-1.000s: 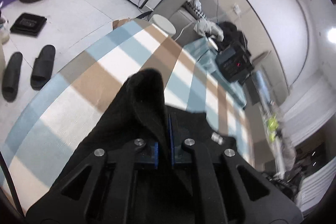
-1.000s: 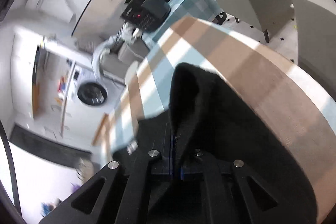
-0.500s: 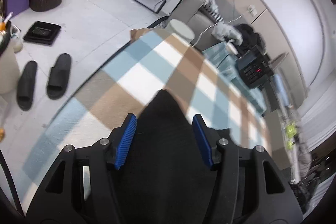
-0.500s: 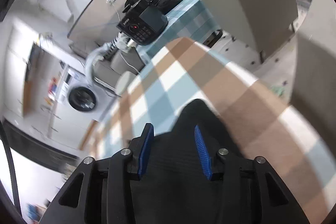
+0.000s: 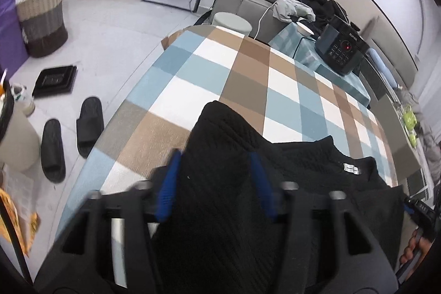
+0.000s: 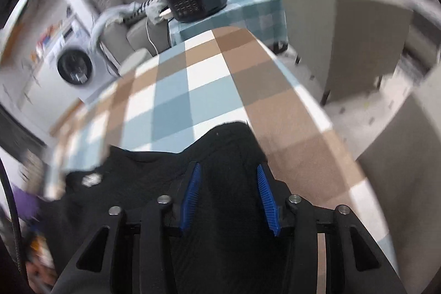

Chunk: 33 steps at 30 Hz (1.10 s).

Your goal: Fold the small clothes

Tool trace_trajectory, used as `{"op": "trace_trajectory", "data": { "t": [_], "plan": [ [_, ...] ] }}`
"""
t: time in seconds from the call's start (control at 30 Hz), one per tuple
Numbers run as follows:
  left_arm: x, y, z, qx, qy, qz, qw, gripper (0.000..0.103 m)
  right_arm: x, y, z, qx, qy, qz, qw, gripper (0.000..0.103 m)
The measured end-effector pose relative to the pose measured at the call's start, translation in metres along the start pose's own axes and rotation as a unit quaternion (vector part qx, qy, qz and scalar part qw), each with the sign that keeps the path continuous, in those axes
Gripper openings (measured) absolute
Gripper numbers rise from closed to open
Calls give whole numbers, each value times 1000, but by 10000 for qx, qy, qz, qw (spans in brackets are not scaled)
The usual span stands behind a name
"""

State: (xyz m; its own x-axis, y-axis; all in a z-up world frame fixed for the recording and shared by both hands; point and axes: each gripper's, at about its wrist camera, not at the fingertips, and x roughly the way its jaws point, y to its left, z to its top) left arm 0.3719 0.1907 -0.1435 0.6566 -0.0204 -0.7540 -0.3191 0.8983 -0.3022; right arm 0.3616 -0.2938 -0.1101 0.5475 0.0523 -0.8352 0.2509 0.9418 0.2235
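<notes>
A black knit garment (image 5: 237,170) lies flat on the checked tablecloth (image 5: 220,73), its white neck label (image 5: 351,169) showing. My left gripper (image 5: 213,175) is open and hovers above the garment's left sleeve end, blue pads spread. In the right wrist view the same garment (image 6: 226,156) lies under my right gripper (image 6: 227,189), which is open above the right sleeve end. The label (image 6: 92,179) shows at the left there. Neither gripper holds cloth.
The table edge (image 5: 121,106) drops to a floor with black slippers (image 5: 71,134) and a woven basket (image 5: 41,18). A black device (image 5: 341,48) sits on a side table beyond the far end. A grey cabinet (image 6: 344,32) stands to the right.
Both grippers were shut on the garment's sleeve ends a second ago. They opened, let the cloth drop flat, and have pulled back and up from it.
</notes>
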Motion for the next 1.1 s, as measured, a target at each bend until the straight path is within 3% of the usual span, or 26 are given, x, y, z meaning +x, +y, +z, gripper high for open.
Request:
{"op": "trace_trajectory", "data": {
  "t": [0.13, 0.37, 0.5, 0.6, 0.7, 0.8, 0.87, 1.0, 1.07, 1.1],
  "plan": [
    [-1, 2, 1, -9, -125, -146, 9998, 6, 2, 3, 1, -314, -223, -180, 9991, 9],
    [-30, 7, 7, -172, -565, -353, 9976, 5, -34, -12, 4, 82, -966, 420, 9944, 6],
    [-42, 6, 14, -218, -756, -394, 9961, 4, -48, -3, 13, 20, -1267, 314, 9914, 6],
    [-37, 6, 20, -255, -694, -300, 9968, 5, -38, 1, 24, 126, -1108, 233, 9935, 6],
    [-20, 7, 19, -294, -319, 51, 9990, 10, -16, 3, 26, 126, -639, -49, 9979, 7],
    [-20, 16, 12, -385, -154, 181, 9990, 27, -8, -3, 16, 253, -360, -73, 9990, 17],
    [-29, 24, 6, -509, -200, 161, 9984, 41, -16, -11, 7, 364, -330, 94, 9987, 29],
    [-61, 36, -10, -618, -228, 162, 9977, 49, -42, -22, -18, 369, -219, 355, 9985, 34],
    [-84, 42, -22, -607, -281, 133, 9977, 53, -62, -32, -36, 472, -163, 605, 9969, 47],
    [-97, 44, -31, -597, -321, 132, 9976, 56, -72, -36, -44, 489, -154, 704, 9962, 47]
  ]
}}
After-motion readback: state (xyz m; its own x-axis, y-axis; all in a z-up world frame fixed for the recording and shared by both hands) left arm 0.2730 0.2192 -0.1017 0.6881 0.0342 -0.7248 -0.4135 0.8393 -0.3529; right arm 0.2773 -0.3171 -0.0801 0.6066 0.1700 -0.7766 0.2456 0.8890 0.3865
